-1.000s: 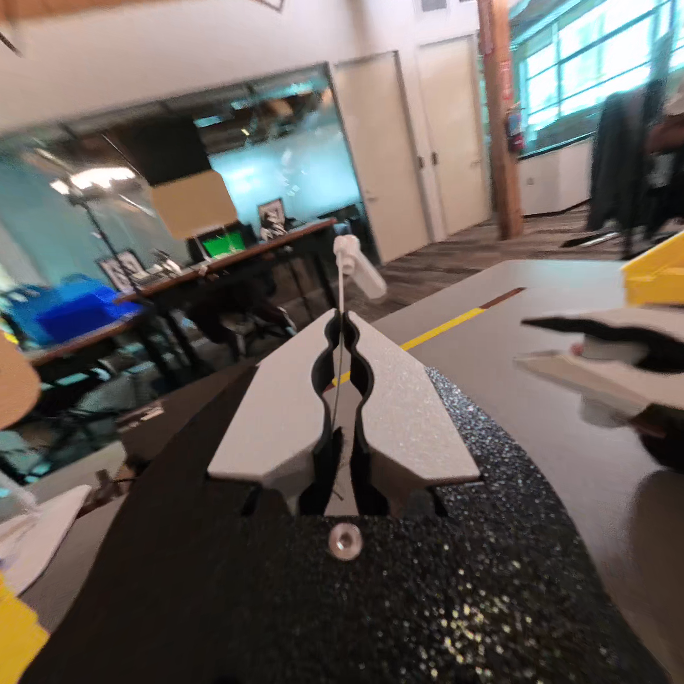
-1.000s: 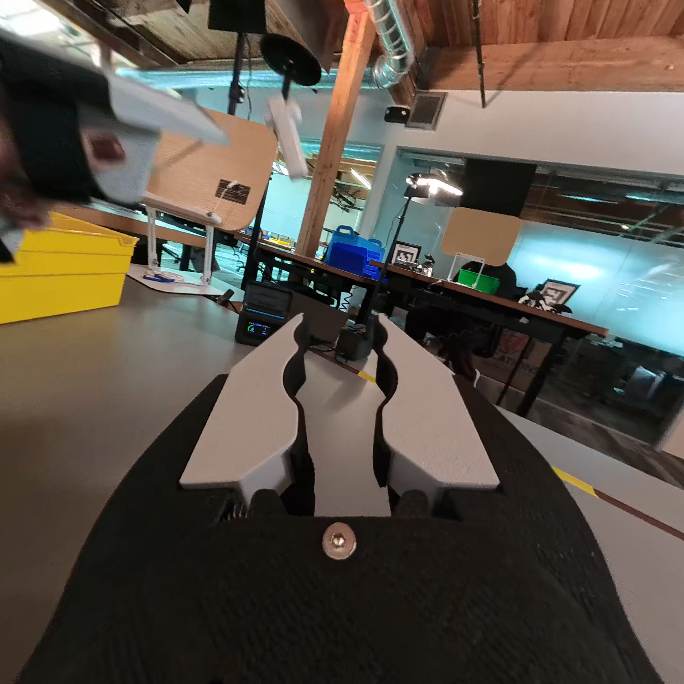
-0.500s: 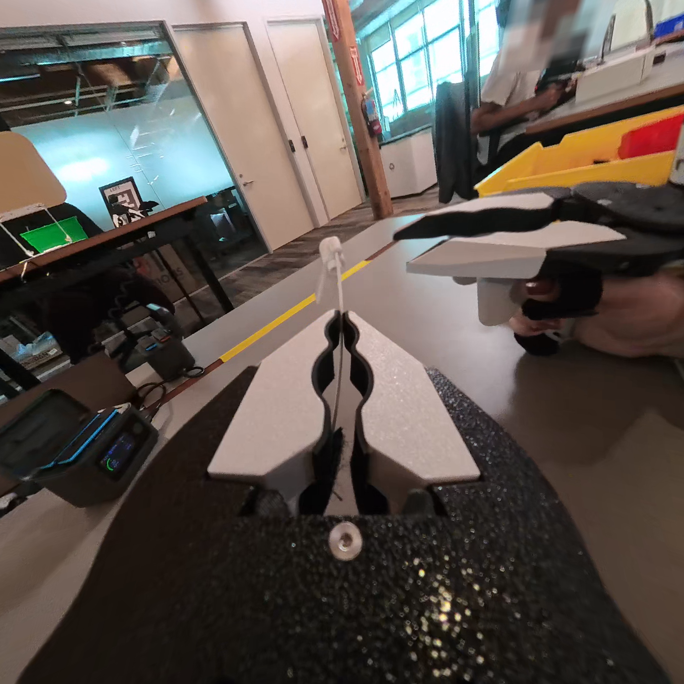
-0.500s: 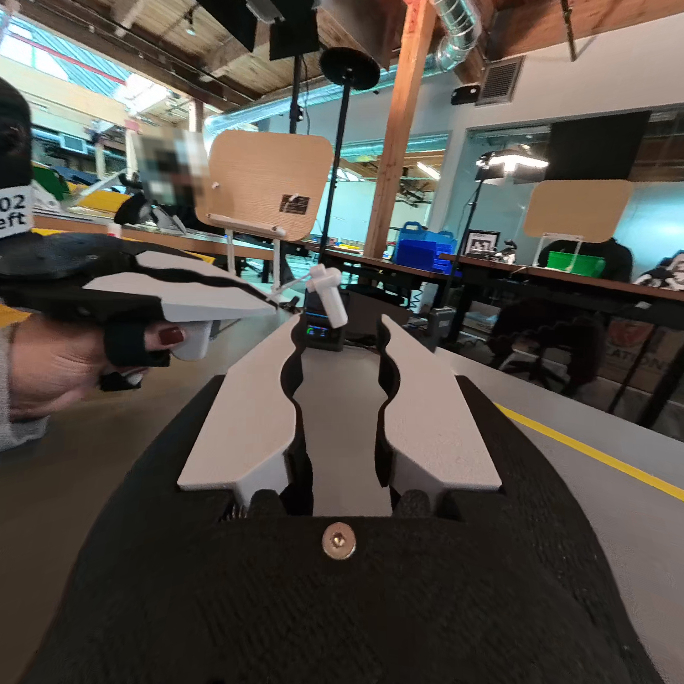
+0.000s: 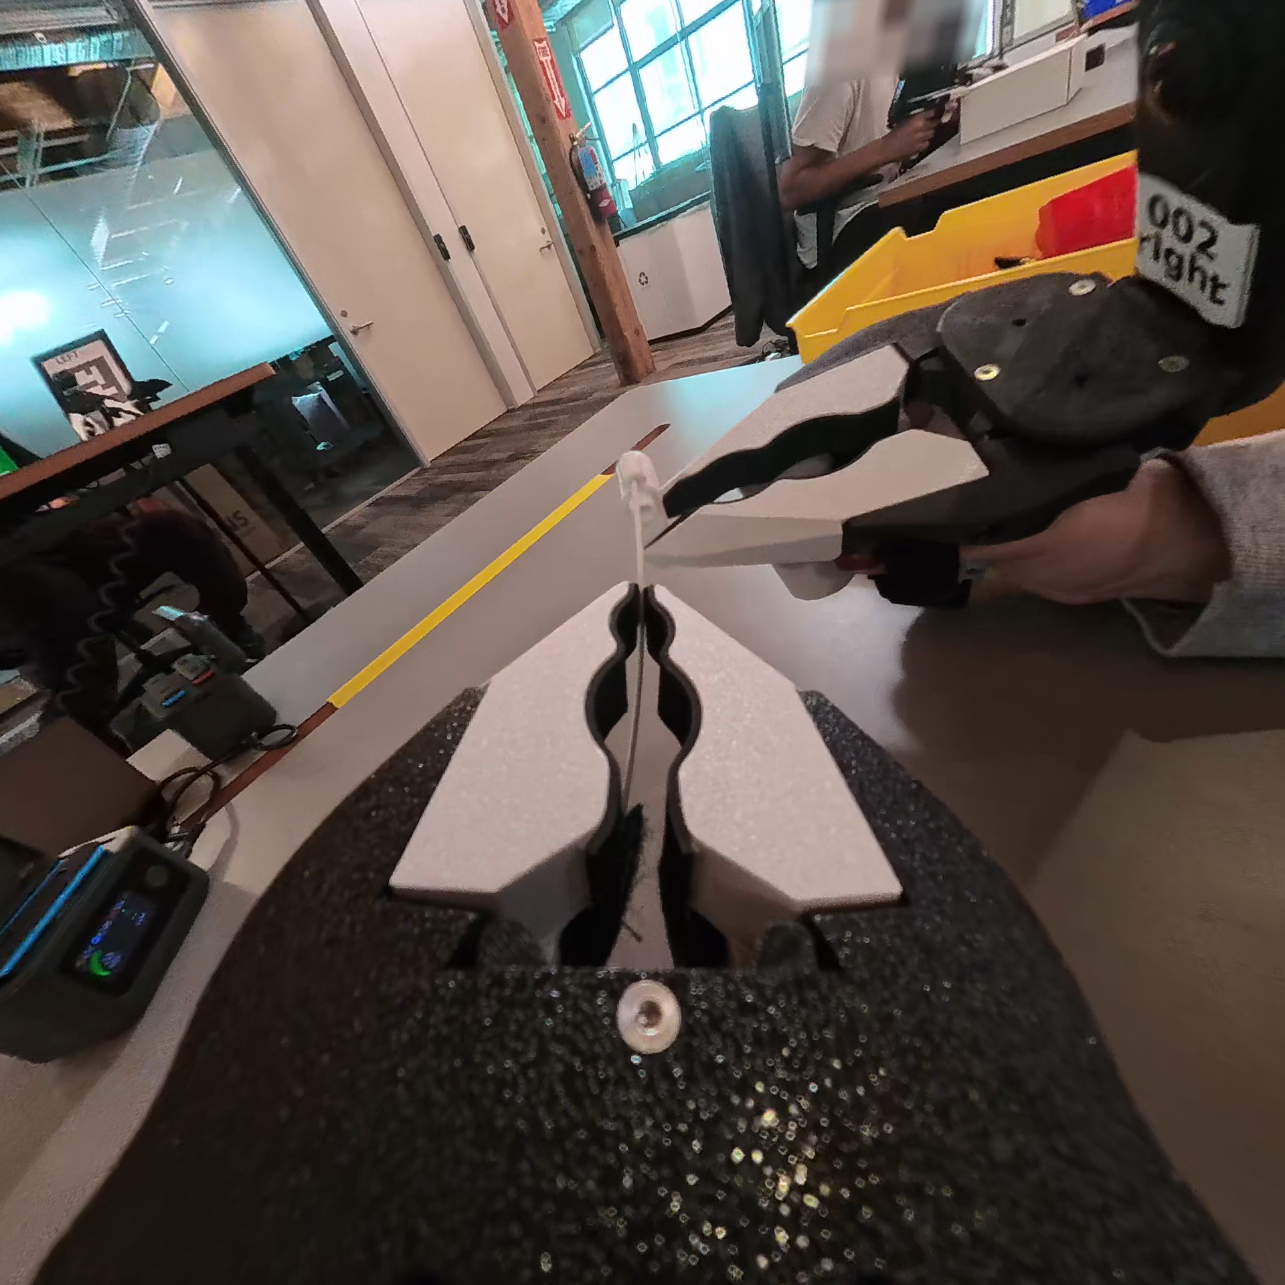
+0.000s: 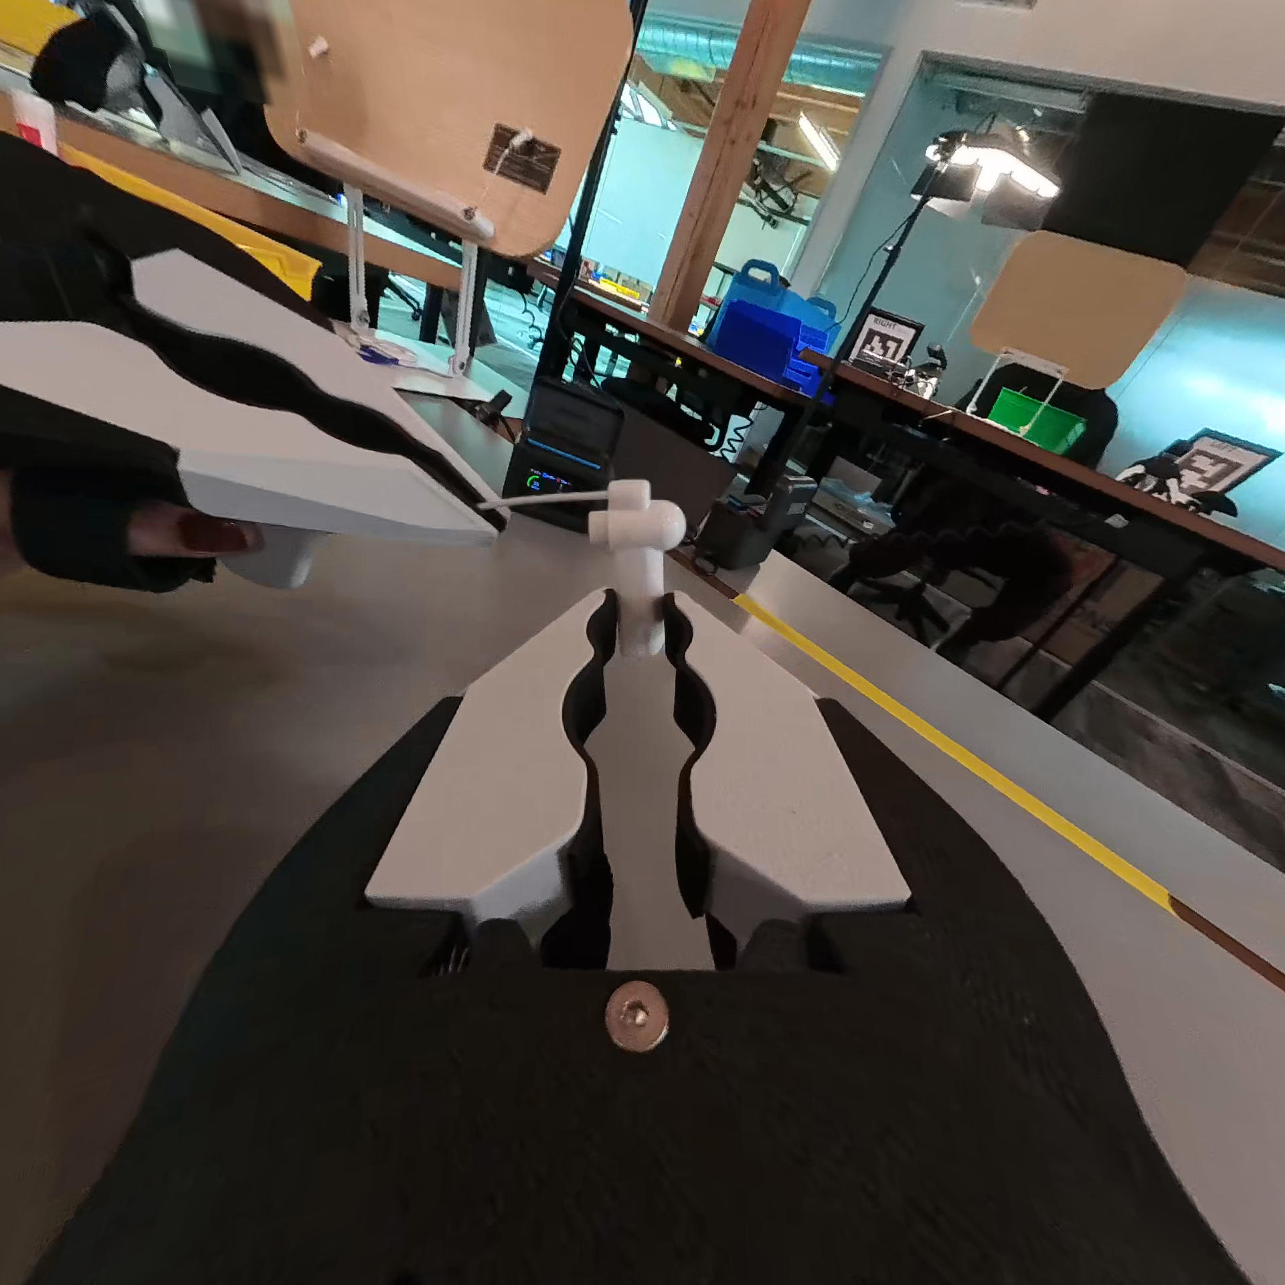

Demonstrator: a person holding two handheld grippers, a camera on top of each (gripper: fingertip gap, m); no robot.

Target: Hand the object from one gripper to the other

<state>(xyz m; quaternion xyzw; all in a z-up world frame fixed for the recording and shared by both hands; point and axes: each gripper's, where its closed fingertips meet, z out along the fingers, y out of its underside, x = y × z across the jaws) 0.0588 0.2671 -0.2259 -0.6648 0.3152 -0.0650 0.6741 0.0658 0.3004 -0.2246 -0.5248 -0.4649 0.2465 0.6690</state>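
Two tongs, one object: both meet at a small white plastic piece above the grey surface.
Object: white plastic part [image 6: 636, 535] with a thin stem and a thicker head carrying short round pegs; it is held in the air, clear of the surface [image 6: 208, 695].
Stem: runs out of the closed tip of the left tongs [image 5: 640, 591], seen as a thin white line between their pads in the left wrist view, with the head [image 5: 638, 483] standing just past the tip.
Left tongs: fingers [image 5: 528, 772] pressed together, clamped on the stem.
Right tongs: in the right wrist view their tips [image 6: 640, 605] sit on either side of the lower leg of the head, drawn close and touching it, so they grip the object; farther back the fingers [image 6: 500, 779] stand a little apart.
Crossing: seen from the left wrist view, the right tongs [image 5: 657, 518] come in from the right, roughly across the line of the left pair, tips at the head.
Hands: a person's hand [image 5: 1112, 549] in a grey sleeve holds the right tool; another hand [image 6: 104, 535] in a dark fingerless glove holds the left one.
Near things: yellow tape line [image 5: 480, 574] along the surface edge, a dark device with a lit screen [image 5: 104, 939], a yellow bin [image 5: 973, 271] behind.
Background: a seated person [image 5: 841, 139] at a far desk.
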